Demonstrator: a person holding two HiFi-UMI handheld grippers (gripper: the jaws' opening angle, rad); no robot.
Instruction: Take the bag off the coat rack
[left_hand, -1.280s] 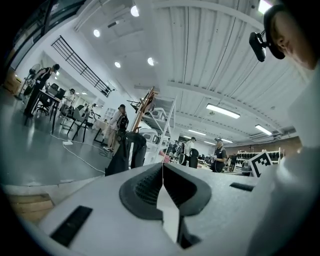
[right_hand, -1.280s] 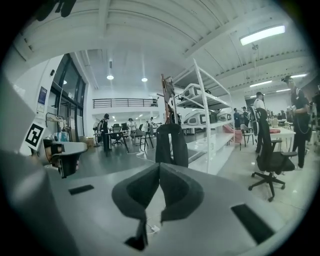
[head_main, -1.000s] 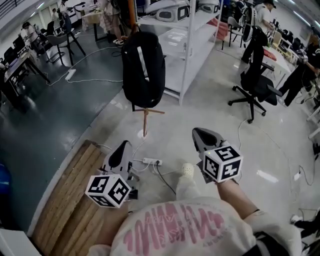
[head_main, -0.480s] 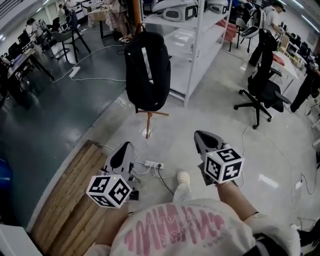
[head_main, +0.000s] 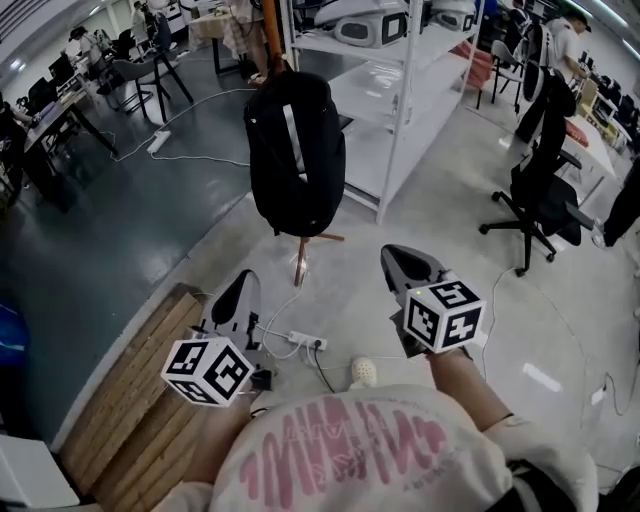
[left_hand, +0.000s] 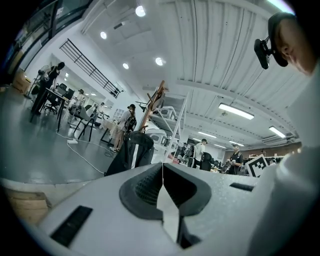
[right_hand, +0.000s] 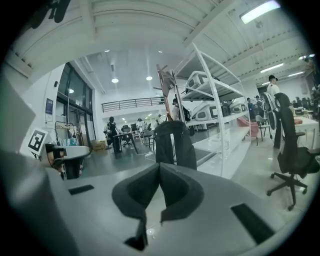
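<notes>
**Both grippers closed and empty, well short of the hanging bag**

Left gripper (left_hand: 162, 176): in the left gripper view the two jaws meet along one thin seam, with nothing between them. Right gripper (right_hand: 159, 174): in the right gripper view the jaws likewise press together on nothing. In the head view the left gripper (head_main: 244, 280) and right gripper (head_main: 400, 256) are side by side, both pointing towards the bag. The hands that carry them are hidden behind the two marker cubes, one per gripper (head_main: 208, 370) (head_main: 445, 316).

The one black bag (head_main: 297, 150) hangs on the single wooden coat rack (head_main: 299, 262), well apart from both grippers and straight ahead of them. It also shows beyond the closed jaws in both gripper views (left_hand: 136, 152) (right_hand: 175, 145). The bag covers the middle of the rack's pole. Only the foot below and a length of pole above show, and the top is cut off by the frame edge. The hook that bears the bag cannot be made out.

On the floor between grippers and rack lies one power strip (head_main: 305, 342); one shoe (head_main: 363, 371) shows just beside it. A white shelving unit (head_main: 400, 90) stands behind the bag, and one office chair (head_main: 545, 200) stands to the right.
</notes>
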